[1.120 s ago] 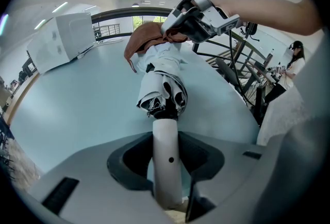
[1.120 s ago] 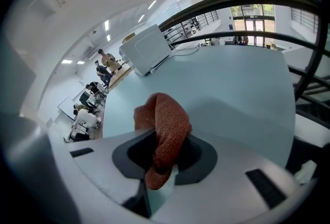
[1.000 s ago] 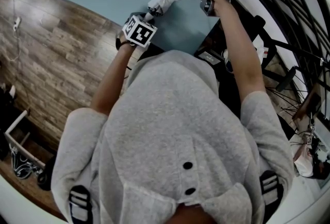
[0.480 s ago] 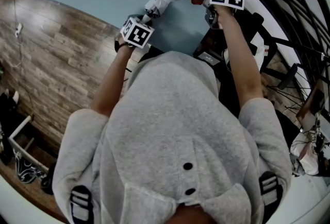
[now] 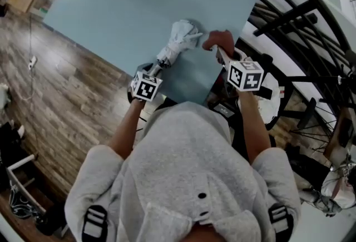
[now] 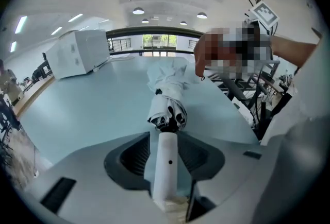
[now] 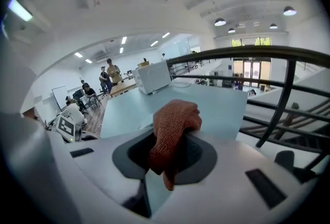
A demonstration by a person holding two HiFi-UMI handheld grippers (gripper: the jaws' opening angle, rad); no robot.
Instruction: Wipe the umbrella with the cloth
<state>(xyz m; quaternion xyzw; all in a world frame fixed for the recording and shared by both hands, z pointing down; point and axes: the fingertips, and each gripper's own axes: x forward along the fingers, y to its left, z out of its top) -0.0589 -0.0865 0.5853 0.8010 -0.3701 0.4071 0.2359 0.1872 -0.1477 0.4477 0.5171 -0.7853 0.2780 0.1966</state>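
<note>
A folded white umbrella lies over the pale blue table, pointing away from me. My left gripper is shut on its white handle; the bunched canopy shows just past the jaws. My right gripper is shut on a rust-red cloth, which hangs from the jaws in the right gripper view. In the head view the cloth sits just right of the umbrella's far end, a small gap apart.
A white box stands at the table's far left. Black railings and bicycle frames crowd the right side. Wooden floor lies to the left. Several people stand in the distance.
Both grippers have come down and nearer to me in the head view. The cloth has shifted from over the umbrella's far end to its right side.
</note>
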